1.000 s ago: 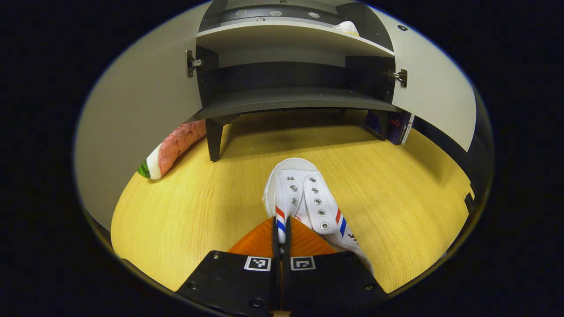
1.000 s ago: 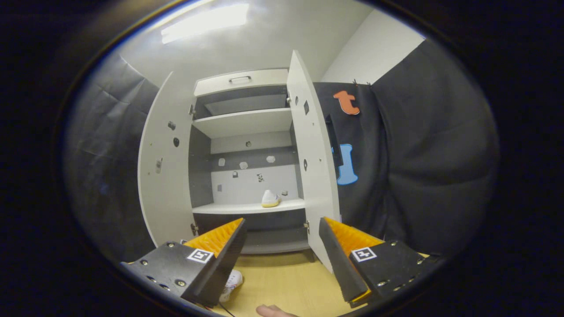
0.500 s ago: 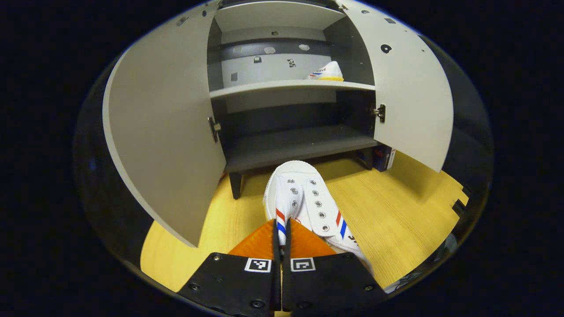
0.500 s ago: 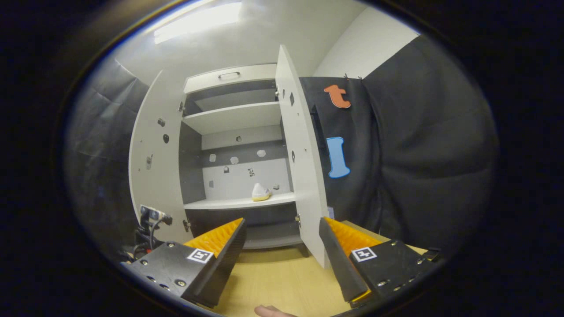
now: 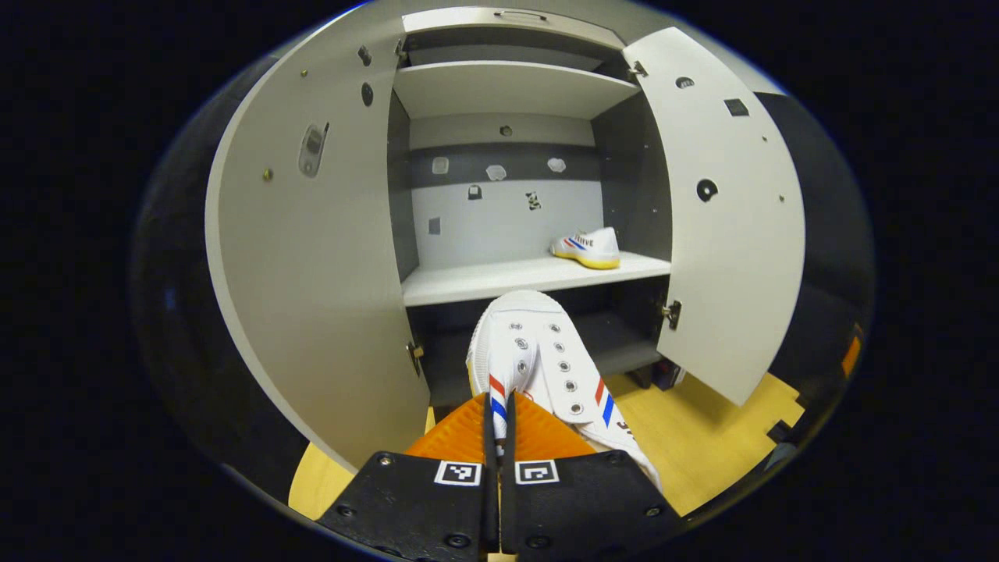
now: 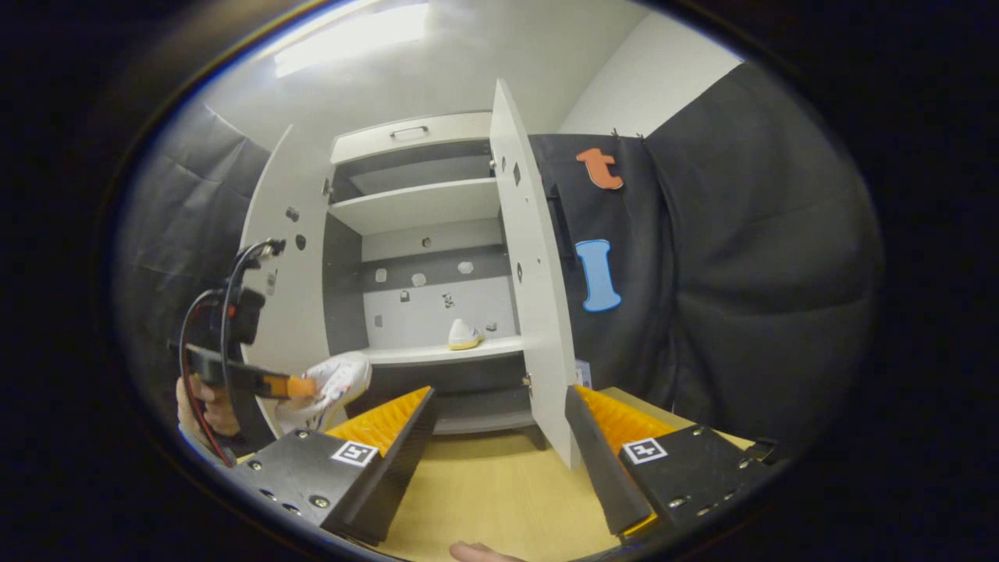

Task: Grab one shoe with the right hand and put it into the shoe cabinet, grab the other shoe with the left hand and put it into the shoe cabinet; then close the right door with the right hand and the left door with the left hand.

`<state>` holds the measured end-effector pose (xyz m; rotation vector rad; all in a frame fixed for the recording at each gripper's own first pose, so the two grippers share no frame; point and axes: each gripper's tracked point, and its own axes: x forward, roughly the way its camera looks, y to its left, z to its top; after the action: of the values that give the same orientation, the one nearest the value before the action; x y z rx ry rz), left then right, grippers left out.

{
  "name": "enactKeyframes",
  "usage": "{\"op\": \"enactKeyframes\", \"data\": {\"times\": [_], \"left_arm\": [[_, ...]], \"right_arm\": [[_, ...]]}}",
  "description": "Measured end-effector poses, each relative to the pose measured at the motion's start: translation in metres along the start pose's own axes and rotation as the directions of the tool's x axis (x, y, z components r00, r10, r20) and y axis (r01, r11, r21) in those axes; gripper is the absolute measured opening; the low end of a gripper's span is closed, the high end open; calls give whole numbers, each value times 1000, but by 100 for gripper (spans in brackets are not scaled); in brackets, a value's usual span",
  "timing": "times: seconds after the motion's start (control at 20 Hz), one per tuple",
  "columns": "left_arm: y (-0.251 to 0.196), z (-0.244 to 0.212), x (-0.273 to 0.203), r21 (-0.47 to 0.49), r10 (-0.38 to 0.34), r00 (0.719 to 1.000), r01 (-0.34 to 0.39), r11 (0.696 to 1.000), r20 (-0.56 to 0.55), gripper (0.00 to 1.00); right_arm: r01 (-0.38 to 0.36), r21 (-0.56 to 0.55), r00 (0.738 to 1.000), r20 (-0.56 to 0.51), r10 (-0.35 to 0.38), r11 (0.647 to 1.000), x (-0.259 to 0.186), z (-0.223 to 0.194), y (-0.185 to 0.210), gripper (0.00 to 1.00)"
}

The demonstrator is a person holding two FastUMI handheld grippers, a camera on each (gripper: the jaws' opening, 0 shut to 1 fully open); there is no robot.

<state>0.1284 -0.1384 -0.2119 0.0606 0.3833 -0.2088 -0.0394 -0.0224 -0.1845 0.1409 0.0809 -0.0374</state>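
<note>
Lifted: held shoe [image 5: 538, 355] off wooden floor [image 5: 702, 437] | cabinet [image 5: 531, 277] doors open

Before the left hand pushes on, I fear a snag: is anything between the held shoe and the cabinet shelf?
Nothing visible. The left gripper holds the shoe before the shelf; both doors stand open, the other shoe at its right.

Black, screw-studded tongs [image 5: 499, 417] bodies carry square black-and-white markers.

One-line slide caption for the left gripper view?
Left claw shut on a shoe, facing the open cabinet where the other shoe sits.
</note>
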Motion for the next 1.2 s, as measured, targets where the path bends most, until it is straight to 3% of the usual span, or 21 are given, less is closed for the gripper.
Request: {"op": "enactKeyframes", "data": {"times": [0.3, 0.45, 0.55, 0.75, 0.95, 1.2], "left_arm": [[6, 98, 49, 38, 27, 987, -33, 999, 159, 1], [-8, 128, 82, -3, -8, 985, 8, 1000, 173, 2], [-10, 136, 107, -47, 10, 988, -3, 999, 152, 2], [-3, 162, 158, -43, 82, 981, -75, 996, 175, 2], [-1, 169, 211, -60, 93, 987, -86, 995, 130, 2], [13, 164, 256, 1, 145, 982, -146, 989, 123, 2]], "right_arm": [[-13, 28, 1000, 22, 12, 1000, -7, 3, -2, 98], [-11, 49, 1000, 26, 10, 999, -9, 3, -4, 98], [-2, 55, 1000, 24, 0, 999, -11, 5, -5, 98], [23, 62, 999, 28, -24, 998, -12, 8, -6, 98], [56, 69, 997, 39, -59, 996, -10, 11, -7, 98], [94, 100, 995, 30, -98, 990, -2, 3, -14, 100]]}}
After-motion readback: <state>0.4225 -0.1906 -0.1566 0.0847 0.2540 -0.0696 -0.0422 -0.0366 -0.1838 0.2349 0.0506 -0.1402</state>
